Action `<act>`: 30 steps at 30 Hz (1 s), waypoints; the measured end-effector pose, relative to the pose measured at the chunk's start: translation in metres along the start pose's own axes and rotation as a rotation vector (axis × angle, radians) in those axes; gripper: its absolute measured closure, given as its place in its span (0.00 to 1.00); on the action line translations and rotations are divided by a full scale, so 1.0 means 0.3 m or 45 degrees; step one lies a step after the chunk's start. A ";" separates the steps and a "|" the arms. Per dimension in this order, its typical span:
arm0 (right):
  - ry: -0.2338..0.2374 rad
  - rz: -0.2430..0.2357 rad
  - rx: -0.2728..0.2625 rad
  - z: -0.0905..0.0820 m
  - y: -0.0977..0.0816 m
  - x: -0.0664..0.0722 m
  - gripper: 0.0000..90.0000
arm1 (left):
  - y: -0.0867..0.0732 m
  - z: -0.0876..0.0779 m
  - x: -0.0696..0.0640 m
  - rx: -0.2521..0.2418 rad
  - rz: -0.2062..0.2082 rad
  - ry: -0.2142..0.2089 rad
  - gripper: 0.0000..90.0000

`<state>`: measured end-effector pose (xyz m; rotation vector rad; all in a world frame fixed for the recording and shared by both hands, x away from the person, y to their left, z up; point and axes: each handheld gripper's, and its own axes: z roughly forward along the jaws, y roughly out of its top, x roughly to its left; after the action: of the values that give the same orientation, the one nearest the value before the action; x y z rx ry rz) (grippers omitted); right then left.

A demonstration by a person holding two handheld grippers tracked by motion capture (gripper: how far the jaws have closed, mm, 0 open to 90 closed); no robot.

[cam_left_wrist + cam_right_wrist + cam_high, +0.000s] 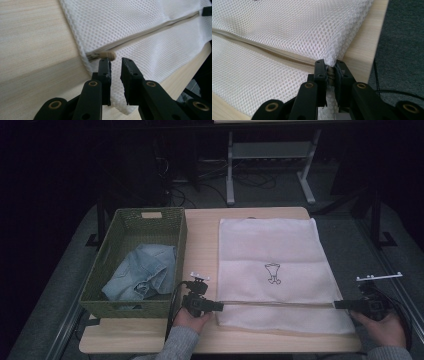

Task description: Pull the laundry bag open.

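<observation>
A: Where's the mesh bag point(270, 270) lying?
B: Flat on the surface point(202, 240), right of the green basket point(145, 220). White, with a small black drawing point(272, 273) near the middle. Zipper point(280, 303) running across close to the near edge.

A: And the left gripper point(212, 306)?
B: At the bag's near left corner, pointing along the zipper line. Fingers point(105, 68) released, a narrow gap between them, nothing pinched. Beige zipper pull point(108, 55) just beyond the tips, at the very end of the zipper; touching or not, cannot tell.

A: Right gripper point(342, 304)?
B: At the opposite end, on the bag's right edge near the surface's corner. Fingers point(320, 72) clenched on the mesh corner, fabric bunched up between the pads, a bit of the zipper end wedged in there too.

A: Anything in the basket?
B: A crumpled blue denim garment point(142, 272), lying against the near right part. A pale label point(151, 214) on the far wall.

A: Bag itself taut or slack?
B: Mostly flat, slightly puckered where the right fingers pinch it.
</observation>
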<state>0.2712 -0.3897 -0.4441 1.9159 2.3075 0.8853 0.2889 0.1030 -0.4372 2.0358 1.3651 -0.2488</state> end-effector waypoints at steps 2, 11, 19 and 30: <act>0.005 -0.010 0.002 0.006 0.003 0.005 0.89 | -0.001 -0.002 0.000 -0.004 -0.002 -0.009 0.86; -0.017 -0.073 -0.033 0.004 0.005 0.019 0.70 | -0.001 -0.004 0.000 -0.017 0.008 -0.039 0.85; -0.011 -0.133 -0.068 -0.012 0.004 0.036 0.62 | 0.000 0.000 0.003 -0.024 0.017 -0.068 0.84; 0.002 -0.159 -0.123 -0.035 0.008 0.042 0.57 | 0.011 -0.008 0.012 -0.047 0.028 -0.100 0.80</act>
<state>0.2664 -0.3822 -0.4300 1.7144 2.3095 0.9659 0.2928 0.1064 -0.4358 1.9886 1.2899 -0.2887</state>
